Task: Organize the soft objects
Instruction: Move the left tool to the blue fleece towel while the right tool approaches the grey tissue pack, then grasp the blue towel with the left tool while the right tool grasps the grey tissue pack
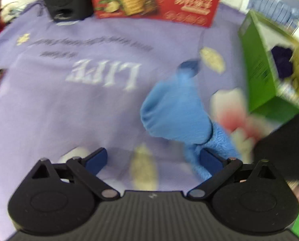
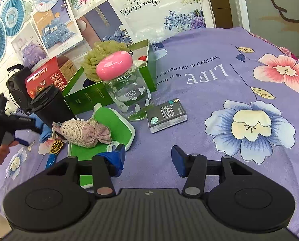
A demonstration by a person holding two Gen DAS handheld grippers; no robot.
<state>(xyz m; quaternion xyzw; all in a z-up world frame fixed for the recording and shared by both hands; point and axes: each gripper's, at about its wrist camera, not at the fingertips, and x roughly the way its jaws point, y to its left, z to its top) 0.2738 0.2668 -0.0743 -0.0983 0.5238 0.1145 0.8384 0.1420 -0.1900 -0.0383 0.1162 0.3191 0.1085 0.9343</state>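
- Soft light-blue fleece cloth (image 1: pixel 177 112) is lying bunched on the purple flowered bedspread (image 1: pixel 69 104), close to the bed's far edge, beside the green cardboard box (image 1: pixel 257 68).
- Left claw (image 1: pixel 153 158) is hovering over that cloth with its jaws standing wide apart, gripping nothing; one blue pad (image 1: pixel 209 160) is sitting right at the cloth's fringe.
- Right claw (image 2: pixel 149 160) is hanging half open and empty above bare bedspread, near the green pot-holder mat (image 2: pixel 117 128).
- Yellow-green mesh puff (image 2: pixel 101 60) is sitting inside the box.
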